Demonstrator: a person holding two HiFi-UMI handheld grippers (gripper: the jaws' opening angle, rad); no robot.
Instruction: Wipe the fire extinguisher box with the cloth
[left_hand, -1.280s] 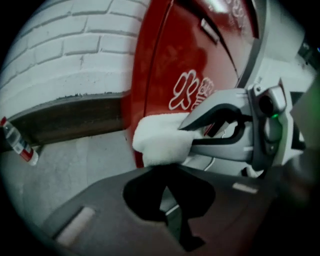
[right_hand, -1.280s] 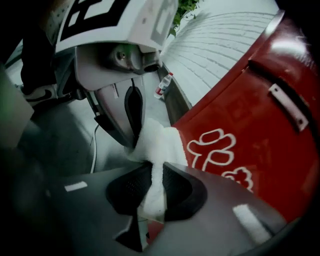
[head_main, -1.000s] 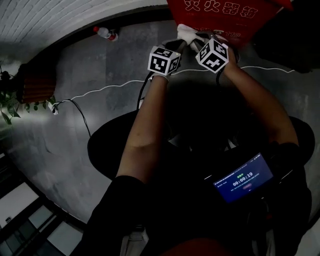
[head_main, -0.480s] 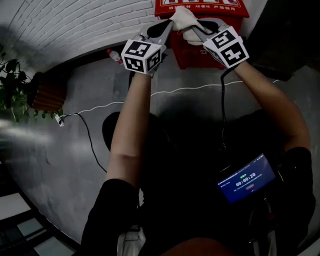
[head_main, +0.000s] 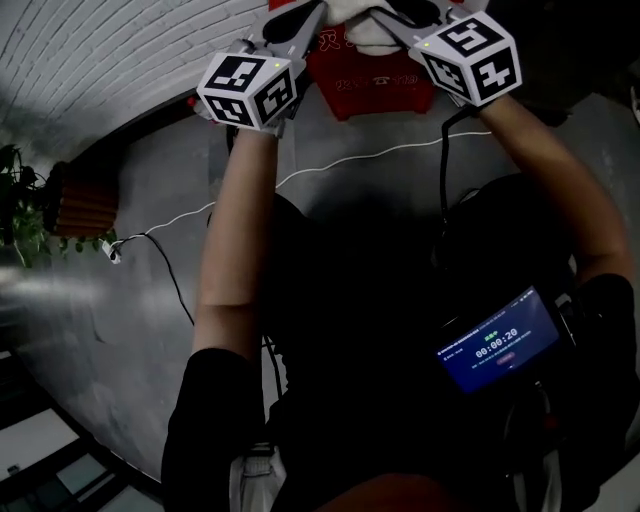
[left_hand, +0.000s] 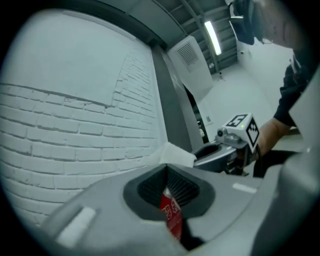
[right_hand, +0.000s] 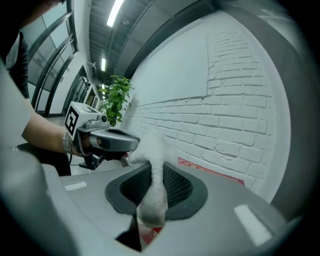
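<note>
Right gripper view: the right gripper (right_hand: 150, 172) is clamping the cloth (right_hand: 152, 195), which is running up out of the jaws and across toward the other tool.

Left gripper view: the left gripper (left_hand: 167, 170) is closed too, apparently pinching a cloth corner at its tip. Red of the box (left_hand: 172, 217) is showing through the gap below the pads.

Head view: both grippers are being held high and close together, with the cloth bunched between them. The box is standing on the floor against the brick wall (head_main: 100, 60), beyond and below the cloth. I cannot tell whether they are touching.

Step in hand, I judge: carrying the cloth to the box, wiping not yet begun. The next move is calling for pressing the cloth flat onto a box face, both grips firm.
</note>
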